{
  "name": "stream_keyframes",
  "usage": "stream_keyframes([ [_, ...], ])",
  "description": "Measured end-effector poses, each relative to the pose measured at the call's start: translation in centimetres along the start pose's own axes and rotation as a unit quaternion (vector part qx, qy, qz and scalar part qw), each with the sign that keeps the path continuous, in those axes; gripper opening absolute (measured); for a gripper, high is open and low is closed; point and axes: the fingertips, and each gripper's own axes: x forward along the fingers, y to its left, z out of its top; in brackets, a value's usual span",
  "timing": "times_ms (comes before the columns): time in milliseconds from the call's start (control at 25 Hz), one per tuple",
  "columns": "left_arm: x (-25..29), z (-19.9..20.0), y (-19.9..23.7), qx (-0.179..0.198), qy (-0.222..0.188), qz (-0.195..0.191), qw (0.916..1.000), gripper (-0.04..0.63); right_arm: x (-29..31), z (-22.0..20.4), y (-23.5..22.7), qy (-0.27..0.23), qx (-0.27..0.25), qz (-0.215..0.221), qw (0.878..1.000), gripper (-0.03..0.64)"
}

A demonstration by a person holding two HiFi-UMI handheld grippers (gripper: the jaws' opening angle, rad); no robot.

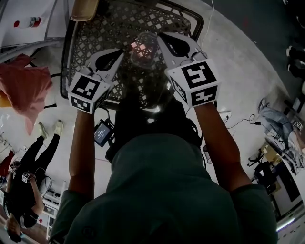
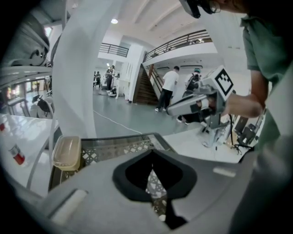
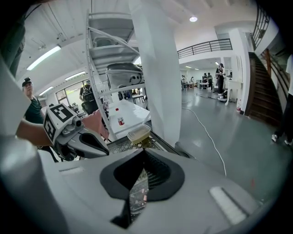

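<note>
The right claw [image 1: 161, 39] is pinched narrow, apparently on the wall of a clear container [image 1: 143, 50] with something reddish inside, though glare makes the grip hard to confirm. The container sits between the two claw tips, over the lattice counter [image 1: 109, 28]. The left claw [image 1: 119, 56] has its tips brought together just beside the container's other side, with nothing clamped that I can see.

A one-sided pinch on a thin clear wall could slip or let the container swing and tip. A nudge from the left claw would worsen that, spilling the contents through the lattice.

Only the head view shows the container whole and both claws flanking it. The right gripper view shows a clear sliver with red flecks [image 3: 137, 196] in the gap. The left gripper view shows only lattice past its closed tips [image 2: 152, 176]. A beige lidded box [image 1: 85, 9] lies beyond both claws.
</note>
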Motion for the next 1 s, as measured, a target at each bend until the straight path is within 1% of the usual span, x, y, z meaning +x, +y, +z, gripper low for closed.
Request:
stream_keyframes([
  [320,1.0,-4.4,0.8,-0.029,0.020,-0.002,0.9994,0.002,1.7,-2.5,0.7,0.018,0.000,0.003,1.000,0.008],
  [520,1.8,-6.6,0.9,-0.043,0.032,-0.005,0.9985,0.002,2.5,-4.1,0.8,0.029,0.006,0.005,1.000,0.008],
  [720,2.7,-8.0,1.3,-0.052,0.045,-0.011,0.9976,0.002,3.6,-4.7,1.0,0.037,0.010,0.010,0.999,0.008],
  [1000,4.2,-9.0,1.6,-0.056,0.059,-0.023,0.9964,0.002,5.3,-5.6,0.8,0.053,0.013,0.017,0.998,0.008],
])
